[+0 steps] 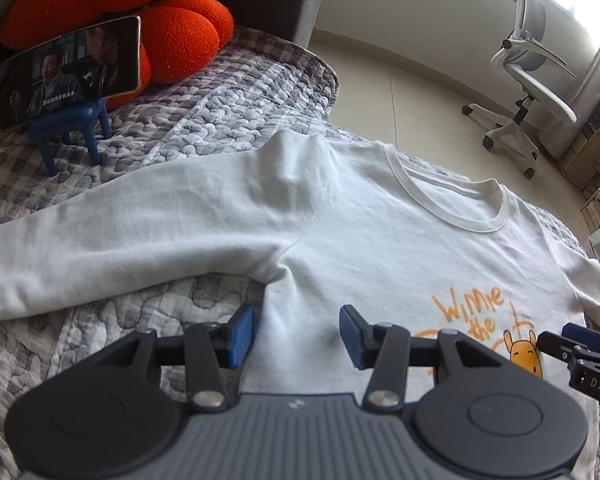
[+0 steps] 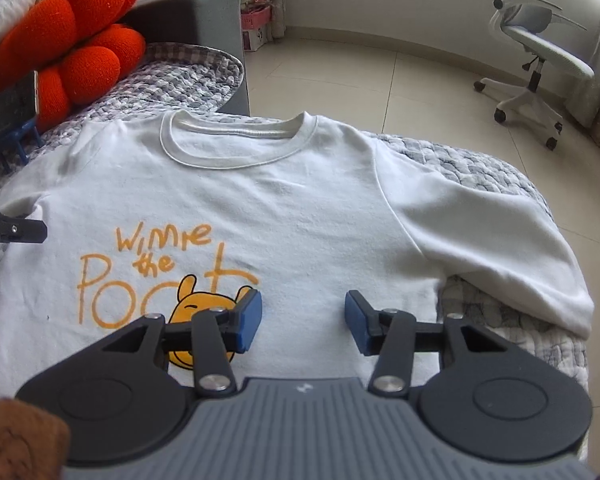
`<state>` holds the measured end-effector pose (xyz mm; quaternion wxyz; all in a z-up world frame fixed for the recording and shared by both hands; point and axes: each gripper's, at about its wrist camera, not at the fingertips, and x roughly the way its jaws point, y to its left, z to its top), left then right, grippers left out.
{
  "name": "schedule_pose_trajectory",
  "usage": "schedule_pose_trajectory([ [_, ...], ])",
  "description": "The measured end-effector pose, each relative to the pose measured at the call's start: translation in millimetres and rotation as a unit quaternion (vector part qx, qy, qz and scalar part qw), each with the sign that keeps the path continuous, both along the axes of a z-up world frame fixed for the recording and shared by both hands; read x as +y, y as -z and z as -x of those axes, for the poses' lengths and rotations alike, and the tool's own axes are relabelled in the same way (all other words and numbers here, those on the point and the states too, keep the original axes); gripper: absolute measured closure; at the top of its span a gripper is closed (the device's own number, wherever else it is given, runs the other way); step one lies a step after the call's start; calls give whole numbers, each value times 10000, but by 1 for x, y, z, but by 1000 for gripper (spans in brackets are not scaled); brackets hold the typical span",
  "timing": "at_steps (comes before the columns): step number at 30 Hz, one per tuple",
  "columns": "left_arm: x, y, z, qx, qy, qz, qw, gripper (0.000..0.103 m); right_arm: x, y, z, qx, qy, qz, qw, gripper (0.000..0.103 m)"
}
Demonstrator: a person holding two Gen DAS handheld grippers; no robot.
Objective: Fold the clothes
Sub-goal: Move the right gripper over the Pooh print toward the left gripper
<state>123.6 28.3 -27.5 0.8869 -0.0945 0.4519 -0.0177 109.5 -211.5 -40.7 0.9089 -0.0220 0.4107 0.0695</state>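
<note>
A white long-sleeved sweatshirt (image 1: 380, 248) (image 2: 284, 216) with an orange "Winnie the Pooh" print lies face up and spread flat on a quilted bed. My left gripper (image 1: 298, 336) hovers over the shirt's left side just below the armpit, its blue pads apart with only flat cloth beneath them. My right gripper (image 2: 304, 322) hovers over the shirt's right side beside the bear print, jaws likewise apart and nothing pinched. The left sleeve (image 1: 120, 236) stretches out to the left; the right sleeve (image 2: 500, 256) lies out to the right. The right gripper's tip (image 1: 572, 340) shows at the left wrist view's edge.
A grey checked quilt (image 1: 204, 108) covers the bed. A phone (image 1: 72, 68) on a blue stand and an orange flower cushion (image 1: 180, 28) sit at the far left. Beyond the bed's edge lie tiled floor and a white office chair (image 2: 540, 56).
</note>
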Motion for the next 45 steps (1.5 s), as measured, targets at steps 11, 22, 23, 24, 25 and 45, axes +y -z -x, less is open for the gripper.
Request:
schedule_pose_trajectory([
  [11,-2,1,3,-95,109,-122,9998,55,10,-4,8,20,-153,-17,9999,52],
  [22,8,0,18,-70,133,-272,9995,55,39,-16,38,-88,-845,103,9963,52],
  [23,8,0,19,-67,148,-298,9994,55,42,-16,40,-71,-911,112,9958,52],
  [24,7,0,20,-63,172,-326,9993,55,46,-16,43,-55,-978,125,9951,52],
  [25,7,0,22,-61,199,-358,9991,55,51,-15,46,-33,-1056,144,9943,52],
  [45,85,-16,45,-172,-543,110,9983,55,169,14,128,168,-3395,182,9403,52],
])
